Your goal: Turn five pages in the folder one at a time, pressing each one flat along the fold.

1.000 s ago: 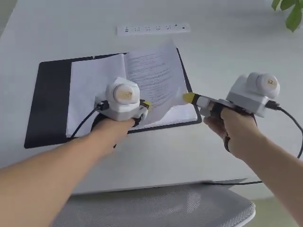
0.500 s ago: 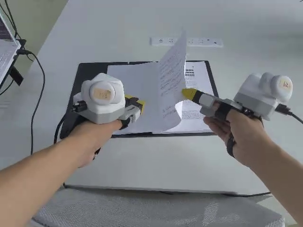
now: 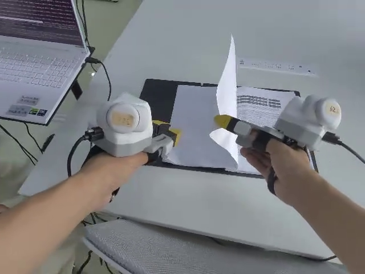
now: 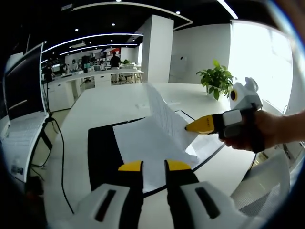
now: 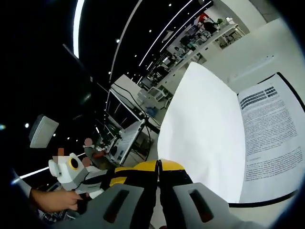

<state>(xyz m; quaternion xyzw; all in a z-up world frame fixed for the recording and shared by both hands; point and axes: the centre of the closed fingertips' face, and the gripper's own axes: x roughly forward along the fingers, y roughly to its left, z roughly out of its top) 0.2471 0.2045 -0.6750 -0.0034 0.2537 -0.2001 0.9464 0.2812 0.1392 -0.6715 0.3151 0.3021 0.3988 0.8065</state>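
Note:
The black folder (image 3: 155, 94) lies open on the white table. My right gripper (image 3: 223, 121) is shut on the lower edge of one page (image 3: 227, 80) and holds it upright over the fold. The right gripper view shows the blank back of this page (image 5: 205, 124) rising from the closed jaws (image 5: 158, 165), with the printed right-hand sheet (image 5: 267, 133) beside it. My left gripper (image 3: 172, 136) hovers open over the front corner of the white left-hand sheet (image 3: 194, 123) and holds nothing. The left gripper view has its tips (image 4: 153, 166) apart, the raised page (image 4: 164, 117) ahead, and the right gripper (image 4: 193, 127) pinching it.
An open laptop (image 3: 40, 51) stands at the left on a lower surface, with cables (image 3: 102, 74) running off the table edge. A white power strip (image 3: 276, 65) lies beyond the folder. A grey chair seat (image 3: 171, 251) is below the table's front edge.
The right gripper has swung the page up from its lean over the right side until it stands over the fold. The left gripper has shifted left across the folder. The head camera has also moved.

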